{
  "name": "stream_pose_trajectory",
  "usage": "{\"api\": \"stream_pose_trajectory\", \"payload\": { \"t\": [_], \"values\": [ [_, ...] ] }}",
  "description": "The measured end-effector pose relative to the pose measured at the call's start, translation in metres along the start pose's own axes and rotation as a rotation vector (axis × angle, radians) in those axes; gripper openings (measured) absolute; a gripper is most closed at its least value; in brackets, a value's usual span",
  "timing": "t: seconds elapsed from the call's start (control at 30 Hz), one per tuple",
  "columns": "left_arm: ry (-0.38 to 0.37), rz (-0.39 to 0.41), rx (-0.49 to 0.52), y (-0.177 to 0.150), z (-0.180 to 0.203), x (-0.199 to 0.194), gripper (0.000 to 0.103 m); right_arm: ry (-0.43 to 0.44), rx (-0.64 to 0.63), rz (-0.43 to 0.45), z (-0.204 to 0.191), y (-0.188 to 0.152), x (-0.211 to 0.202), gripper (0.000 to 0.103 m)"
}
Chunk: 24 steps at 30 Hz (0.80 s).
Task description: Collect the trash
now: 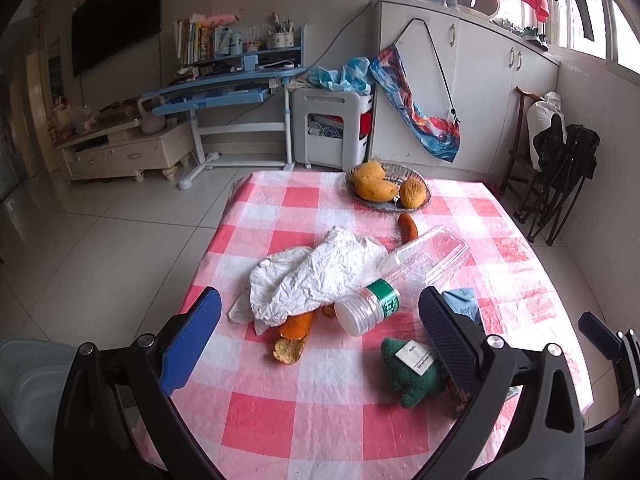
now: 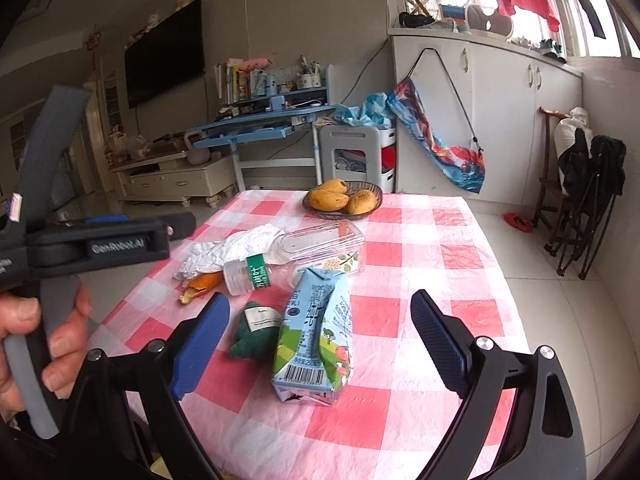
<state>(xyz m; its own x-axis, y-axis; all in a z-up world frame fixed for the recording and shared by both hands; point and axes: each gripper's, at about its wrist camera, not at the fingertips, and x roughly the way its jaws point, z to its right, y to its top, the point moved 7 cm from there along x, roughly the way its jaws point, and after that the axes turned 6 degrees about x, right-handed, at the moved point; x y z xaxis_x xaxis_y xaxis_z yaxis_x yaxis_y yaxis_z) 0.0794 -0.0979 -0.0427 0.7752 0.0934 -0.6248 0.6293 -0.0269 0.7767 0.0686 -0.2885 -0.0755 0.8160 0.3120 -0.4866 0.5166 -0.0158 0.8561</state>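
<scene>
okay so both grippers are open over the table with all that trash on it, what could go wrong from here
1. The plastic bottle lies on its side and round; it may roll away if a finger nudges it.
2. The crumpled paper covers part of the orange peel, so a grab might leave peel behind.
3. The milk carton stands between the open right gripper fingers; a skewed close might tip it.

"GenRobot.AI" on the left claw (image 2: 182,227) body, other labels too small to read

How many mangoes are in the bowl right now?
3 in the glass bowl at the table's far end: one far left, one in front, one on the right. More could be hidden behind them.
</scene>
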Motion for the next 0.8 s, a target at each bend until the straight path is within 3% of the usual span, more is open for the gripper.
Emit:
{"api": "stream_pose_trajectory", "payload": {
  "t": [0.3, 0.8],
  "values": [
    [0.031, 0.031, -0.028, 0.012, -0.012, -0.009, 0.096, -0.056, -0.062, 0.036, -0.015, -0.002, 0.002, 0.088],
    [0.011, 0.024, -0.084, 0.019, -0.027, -0.015, 0.096, -0.101, -0.141, -0.054, -0.039, -0.014, 0.011, 0.088]
  ]
}}
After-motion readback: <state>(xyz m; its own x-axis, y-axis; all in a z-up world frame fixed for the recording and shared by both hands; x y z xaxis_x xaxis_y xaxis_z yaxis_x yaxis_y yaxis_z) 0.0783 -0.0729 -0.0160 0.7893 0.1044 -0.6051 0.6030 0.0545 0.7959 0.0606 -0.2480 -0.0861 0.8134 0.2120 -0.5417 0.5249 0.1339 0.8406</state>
